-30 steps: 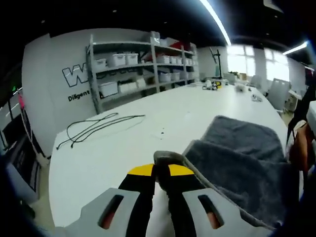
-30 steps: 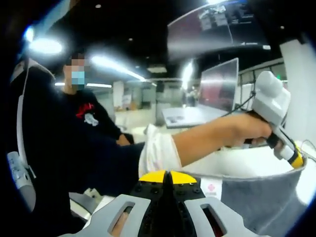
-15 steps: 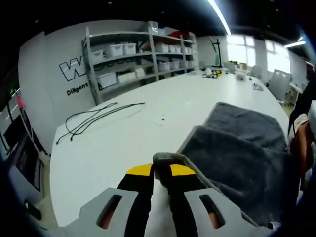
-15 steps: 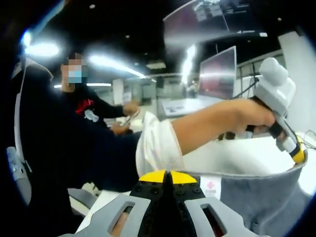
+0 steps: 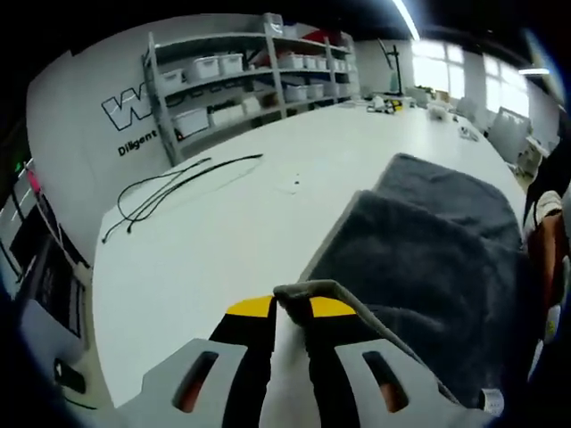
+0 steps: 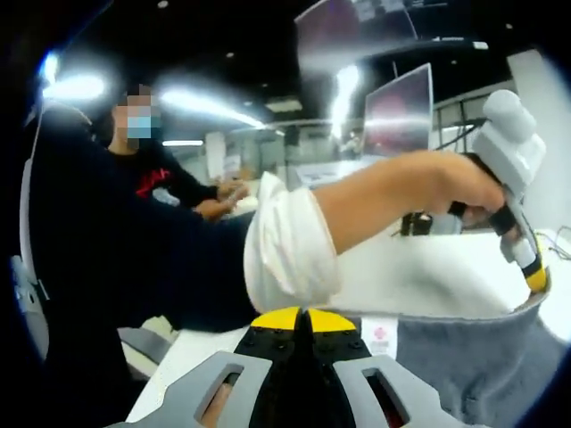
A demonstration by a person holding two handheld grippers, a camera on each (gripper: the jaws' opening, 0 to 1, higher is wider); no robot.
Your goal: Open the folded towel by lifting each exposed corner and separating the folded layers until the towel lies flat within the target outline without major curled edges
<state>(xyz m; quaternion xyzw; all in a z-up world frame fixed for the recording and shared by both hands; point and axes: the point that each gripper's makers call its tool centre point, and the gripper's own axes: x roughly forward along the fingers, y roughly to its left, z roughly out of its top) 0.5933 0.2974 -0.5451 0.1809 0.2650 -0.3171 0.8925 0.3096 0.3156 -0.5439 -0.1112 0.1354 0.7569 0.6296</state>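
On the white surface (image 5: pixel 223 223), grey towel (image 5: pixel 437 259) lies partly folded, one layer lapped over another, far end toward the windows. Left claw (image 5: pixel 292 308) is clamped on a towel corner: hemmed edge curls up over the yellow-tipped jaws, corner lifted clear of the surface. Rest of the towel trails off to the right of the jaws, draping down.

Right gripper view: right claw (image 6: pixel 300 318) jaws pressed together, towel's top hem (image 6: pixel 446 319) runs taut straight from the yellow tips toward the other gripper (image 6: pixel 516 178). White label (image 6: pixel 379 336) sits on the towel just beside the jaws. Looks pinched on the hem, though the contact itself is hidden behind the tips. Hand (image 6: pixel 455 183) grips the other gripper's handle, white rolled sleeve (image 6: pixel 285 254) on the forearm.

Background: black cable (image 5: pixel 169 192) loose on the surface, well apart from the towel; shelving rack (image 5: pixel 250 76) with white bins by the wall; seated person in dark clothes (image 6: pixel 116 241) behind the arm.
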